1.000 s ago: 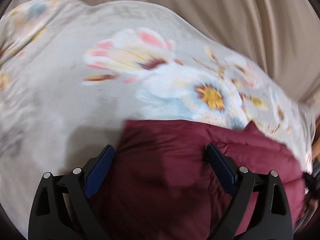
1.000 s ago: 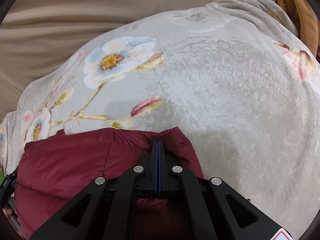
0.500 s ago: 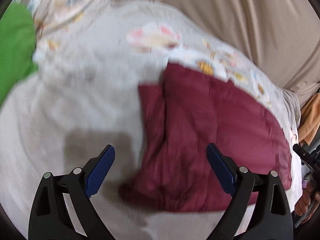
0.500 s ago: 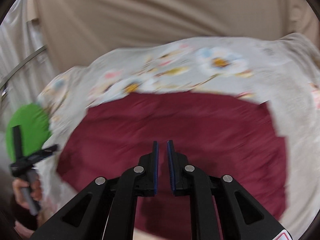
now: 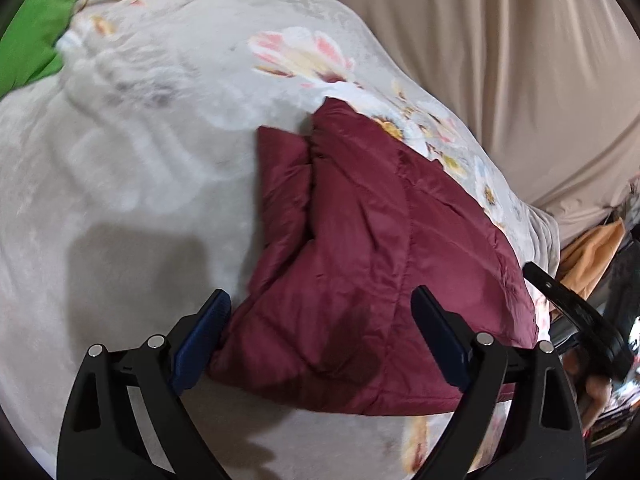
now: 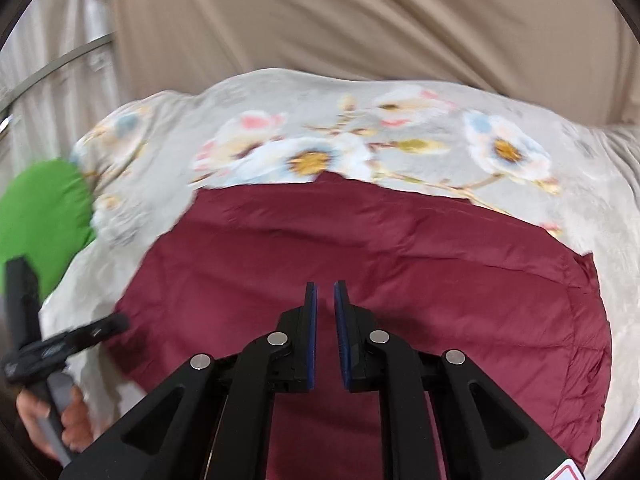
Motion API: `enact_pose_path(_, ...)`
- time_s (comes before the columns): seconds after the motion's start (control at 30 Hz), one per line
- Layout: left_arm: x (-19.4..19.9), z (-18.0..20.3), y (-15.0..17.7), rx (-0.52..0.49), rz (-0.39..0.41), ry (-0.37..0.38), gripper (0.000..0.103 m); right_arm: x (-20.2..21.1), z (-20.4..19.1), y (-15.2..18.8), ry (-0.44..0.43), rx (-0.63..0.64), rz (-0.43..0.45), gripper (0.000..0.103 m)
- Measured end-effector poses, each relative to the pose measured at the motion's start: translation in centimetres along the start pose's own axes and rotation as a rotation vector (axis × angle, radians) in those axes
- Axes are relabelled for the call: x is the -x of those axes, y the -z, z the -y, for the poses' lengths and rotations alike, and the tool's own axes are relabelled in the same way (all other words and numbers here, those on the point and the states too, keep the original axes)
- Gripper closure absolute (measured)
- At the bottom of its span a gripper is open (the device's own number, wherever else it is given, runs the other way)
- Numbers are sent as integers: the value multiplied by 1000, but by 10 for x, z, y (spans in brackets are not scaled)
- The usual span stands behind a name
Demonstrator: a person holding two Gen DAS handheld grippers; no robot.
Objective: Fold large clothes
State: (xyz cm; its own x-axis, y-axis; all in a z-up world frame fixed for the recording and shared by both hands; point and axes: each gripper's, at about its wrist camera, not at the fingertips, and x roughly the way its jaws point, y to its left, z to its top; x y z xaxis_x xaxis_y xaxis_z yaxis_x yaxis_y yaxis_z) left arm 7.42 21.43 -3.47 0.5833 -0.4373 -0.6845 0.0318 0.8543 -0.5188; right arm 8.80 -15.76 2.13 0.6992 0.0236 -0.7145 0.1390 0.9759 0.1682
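Observation:
A maroon padded jacket (image 5: pixel 380 220) lies folded into a rough rectangle on a pale floral blanket (image 5: pixel 140 160). My left gripper (image 5: pixel 320 294) is open wide and hovers over the jacket's near left corner with nothing between its pads. In the right wrist view the jacket (image 6: pixel 360 248) fills the middle. My right gripper (image 6: pixel 326 285) hangs above it with a narrow gap between the blue pads and no cloth in that gap.
The blanket (image 6: pixel 400 128) covers the whole work surface, with a beige curtain (image 6: pixel 320 20) behind it. A green cloth (image 6: pixel 44 216) lies at the left edge. A hand (image 6: pixel 72 416) grips the other tool's handle at lower left. An orange cloth (image 5: pixel 592 252) hangs off to the right.
The right gripper was shut on the jacket's corner; its pads have parted and it has drawn back and up. The left gripper pulled back too, so the whole folded jacket shows.

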Motion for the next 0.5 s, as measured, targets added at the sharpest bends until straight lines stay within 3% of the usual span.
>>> enact_pose_path(0.13,-6,10,-6,-27,-4,11,14,-22,28,3,-16,-112,-66,91)
enact_pose_path(0.3,-13,22,-9,-63,-6,12,15,-51,26,14,-16,-78,-144,91)
enact_pose_path(0.5,-19,37,-10,-119,-1,-28,15,-65,25,20,-33,-59,-154,93)
